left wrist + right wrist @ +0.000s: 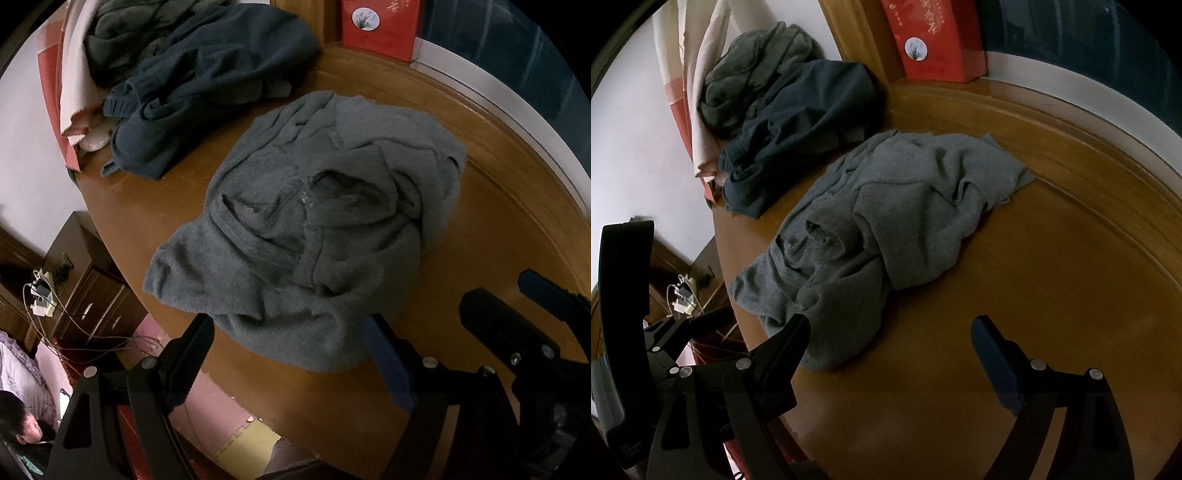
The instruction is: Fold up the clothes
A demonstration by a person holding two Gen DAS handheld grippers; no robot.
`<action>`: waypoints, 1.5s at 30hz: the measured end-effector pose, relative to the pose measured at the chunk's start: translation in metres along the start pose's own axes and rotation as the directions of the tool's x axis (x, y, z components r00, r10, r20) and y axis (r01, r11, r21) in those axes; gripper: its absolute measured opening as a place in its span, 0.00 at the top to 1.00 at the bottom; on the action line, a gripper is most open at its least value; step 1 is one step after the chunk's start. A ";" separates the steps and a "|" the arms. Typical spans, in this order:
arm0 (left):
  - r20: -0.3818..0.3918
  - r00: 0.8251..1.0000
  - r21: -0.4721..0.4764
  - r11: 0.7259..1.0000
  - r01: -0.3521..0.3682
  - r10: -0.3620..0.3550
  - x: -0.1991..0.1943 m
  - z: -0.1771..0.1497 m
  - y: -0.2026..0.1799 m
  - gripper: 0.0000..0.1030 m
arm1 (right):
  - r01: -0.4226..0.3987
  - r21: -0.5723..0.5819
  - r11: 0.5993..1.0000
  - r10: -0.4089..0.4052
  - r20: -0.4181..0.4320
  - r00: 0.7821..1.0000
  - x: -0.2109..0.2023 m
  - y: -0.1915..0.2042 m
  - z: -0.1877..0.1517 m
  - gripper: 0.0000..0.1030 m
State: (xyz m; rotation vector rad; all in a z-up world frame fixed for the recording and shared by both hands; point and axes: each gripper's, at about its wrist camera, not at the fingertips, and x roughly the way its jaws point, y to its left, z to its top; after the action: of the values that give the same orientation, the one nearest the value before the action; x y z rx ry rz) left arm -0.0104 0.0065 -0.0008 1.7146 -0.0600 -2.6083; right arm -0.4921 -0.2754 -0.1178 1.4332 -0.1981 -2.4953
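A crumpled grey garment (306, 229) lies bunched in the middle of the round wooden table (491, 206). My left gripper (291, 332) is open at the garment's near edge, one finger on either side of that edge, holding nothing. The right wrist view shows the same grey garment (871, 225) ahead and to the left. My right gripper (890, 328) is open over bare wood at the garment's near right side, its left finger (790, 343) just over the cloth's hem. The right gripper's fingers (546, 299) also show at the left view's right edge.
A dark blue garment (207, 96) and a green one (122, 33) are piled at the table's far left, against a beige and red cloth (74, 85). A red box (380, 26) stands at the far edge. Left of the table are a dark cabinet (85, 280) with cables and a person (22, 424).
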 end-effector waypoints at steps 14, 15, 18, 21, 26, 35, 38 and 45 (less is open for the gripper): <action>-0.020 1.000 0.006 1.000 0.003 -0.003 0.012 0.007 0.002 0.19 | 0.007 0.001 1.000 -0.007 -0.016 1.000 0.012 0.002 0.008 0.14; -0.021 1.000 0.006 1.000 0.003 -0.003 0.013 0.008 0.002 0.19 | 0.007 0.000 1.000 -0.007 -0.017 1.000 0.013 0.002 0.009 0.14; -0.026 1.000 0.006 1.000 0.004 -0.004 0.015 0.010 0.003 0.19 | 0.005 -0.009 1.000 -0.005 -0.021 1.000 0.017 0.003 0.011 0.14; -0.030 1.000 0.008 1.000 0.007 -0.007 0.018 0.010 0.004 0.19 | 0.013 -0.029 1.000 -0.013 -0.013 1.000 0.021 0.006 0.017 0.14; -0.041 0.999 0.003 1.000 0.019 -0.019 0.023 0.014 0.008 0.19 | 0.031 -0.034 0.999 -0.031 0.022 0.999 0.029 0.004 0.035 0.14; -0.049 0.997 -0.031 0.998 0.057 -0.058 0.038 0.025 0.022 0.19 | 0.068 -0.115 0.991 -0.068 0.005 0.998 0.065 0.013 0.063 0.14; -0.040 0.998 -0.045 0.997 0.054 -0.056 0.044 0.030 0.030 0.19 | 0.083 -0.151 0.985 -0.085 -0.003 0.996 0.078 0.017 0.071 0.14; -0.044 0.999 -0.055 0.998 0.018 -0.020 0.067 0.035 0.044 0.19 | 0.104 -0.211 0.972 -0.109 -0.012 0.994 0.102 0.025 0.086 0.14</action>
State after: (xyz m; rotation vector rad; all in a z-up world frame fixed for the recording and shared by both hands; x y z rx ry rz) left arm -0.0696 -0.0388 -0.0465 1.7625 0.0282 -2.5583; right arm -0.6118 -0.3293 -0.1528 1.4187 0.1473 -2.4936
